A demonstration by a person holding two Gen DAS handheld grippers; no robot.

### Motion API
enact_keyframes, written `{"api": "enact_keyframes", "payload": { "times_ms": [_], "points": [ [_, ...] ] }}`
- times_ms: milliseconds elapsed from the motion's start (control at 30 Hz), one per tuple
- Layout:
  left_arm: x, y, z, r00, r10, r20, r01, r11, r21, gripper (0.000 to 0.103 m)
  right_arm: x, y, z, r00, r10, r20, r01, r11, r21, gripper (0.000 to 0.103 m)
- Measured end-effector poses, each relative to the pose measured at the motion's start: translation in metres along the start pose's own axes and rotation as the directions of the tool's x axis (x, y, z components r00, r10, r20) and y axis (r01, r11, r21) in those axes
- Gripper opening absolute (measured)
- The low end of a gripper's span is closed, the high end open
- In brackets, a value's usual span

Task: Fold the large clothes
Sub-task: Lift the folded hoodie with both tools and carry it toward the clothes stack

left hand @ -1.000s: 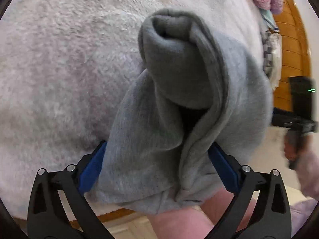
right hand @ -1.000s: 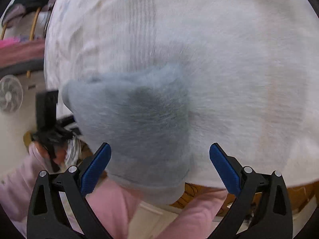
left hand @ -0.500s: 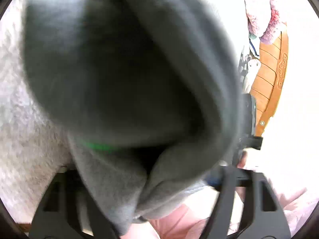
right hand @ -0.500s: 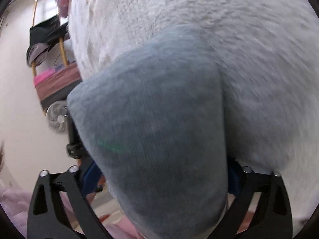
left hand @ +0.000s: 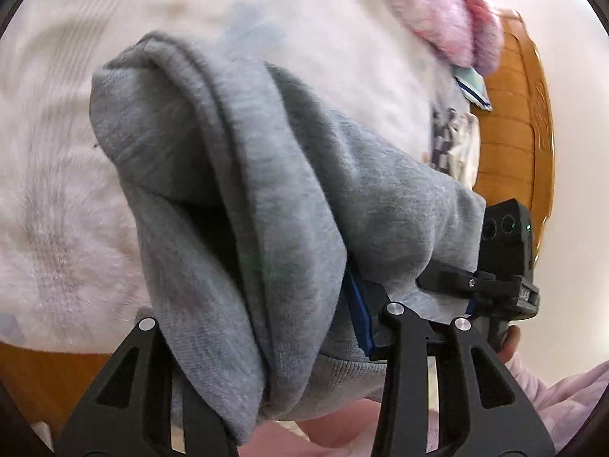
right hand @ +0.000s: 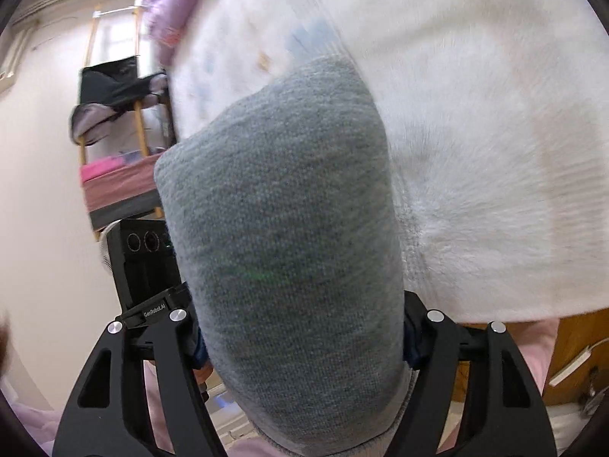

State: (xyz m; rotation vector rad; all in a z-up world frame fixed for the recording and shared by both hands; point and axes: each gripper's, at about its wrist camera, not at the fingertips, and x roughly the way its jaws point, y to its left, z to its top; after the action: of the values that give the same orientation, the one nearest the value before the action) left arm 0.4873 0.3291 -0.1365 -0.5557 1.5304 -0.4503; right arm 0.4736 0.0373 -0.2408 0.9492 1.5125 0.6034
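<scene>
Between both newly narrowed jaws, grey garment now gripped, raised off white blanket.

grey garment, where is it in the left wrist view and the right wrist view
Left wrist: grey garment fills the centre, bunched in folds and running down between the claw fingers.
Right wrist: it is a tall smooth mound at centre.
Shared landmark: the white fluffy blanket behind it.

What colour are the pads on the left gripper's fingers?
Blue. One pad shows beside the grey garment in the left wrist view; the other is hidden under the cloth.
</scene>
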Motion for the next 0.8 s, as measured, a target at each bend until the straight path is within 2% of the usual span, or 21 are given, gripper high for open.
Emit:
{"api": "enact_keyframes", "payload": {
  "times_ms": [133, 267, 333, 400, 433, 533, 633, 800],
  "points": [
    [0.001, -0.097, -0.026, 0.997, 0.022, 0.073, -0.028, 0.996, 0.084, 0.04, -0.093, 0.014, -0.021, 0.997, 0.023, 0.075, -0.018, 0.998, -0.058, 0.068],
    [0.017, -0.179, -0.049, 0.994, -0.008, 0.108, -0.01, 0.986, 0.165, 0.041, -0.174, 0.015, -0.044, 0.988, 0.014, 0.152, 0.003, 0.994, -0.112, 0.068],
    [0.033, -0.213, -0.064, 0.995, -0.026, 0.094, 0.006, 0.978, 0.209, 0.041, -0.216, 0.006, -0.06, 0.978, -0.001, 0.208, 0.026, 0.993, -0.117, 0.068],
    [0.057, -0.259, -0.065, 0.998, -0.025, 0.058, 0.008, 0.962, 0.273, 0.041, -0.243, -0.004, -0.072, 0.967, -0.015, 0.256, 0.043, 0.994, -0.104, 0.068],
    [0.056, -0.262, -0.073, 0.999, -0.022, 0.048, 0.007, 0.954, 0.301, 0.041, -0.262, -0.013, -0.081, 0.956, -0.017, 0.293, 0.044, 0.995, -0.085, 0.068],
    [0.088, -0.309, -0.079, 1.0, -0.015, 0.007, 0.011, 0.918, 0.397, 0.04, -0.296, -0.032, -0.098, 0.923, -0.025, 0.383, 0.03, 1.0, -0.009, 0.068],
    [0.122, -0.342, -0.079, 0.999, -0.007, -0.046, 0.029, 0.873, 0.487, 0.04, -0.333, -0.058, -0.117, 0.878, -0.053, 0.477, 0.025, 0.998, 0.066, 0.068],
    [0.171, -0.398, -0.08, 0.992, 0.015, -0.124, 0.062, 0.799, 0.598, 0.04, -0.38, -0.081, -0.133, 0.807, -0.105, 0.581, 0.015, 0.987, 0.157, 0.068]
  ]
}}
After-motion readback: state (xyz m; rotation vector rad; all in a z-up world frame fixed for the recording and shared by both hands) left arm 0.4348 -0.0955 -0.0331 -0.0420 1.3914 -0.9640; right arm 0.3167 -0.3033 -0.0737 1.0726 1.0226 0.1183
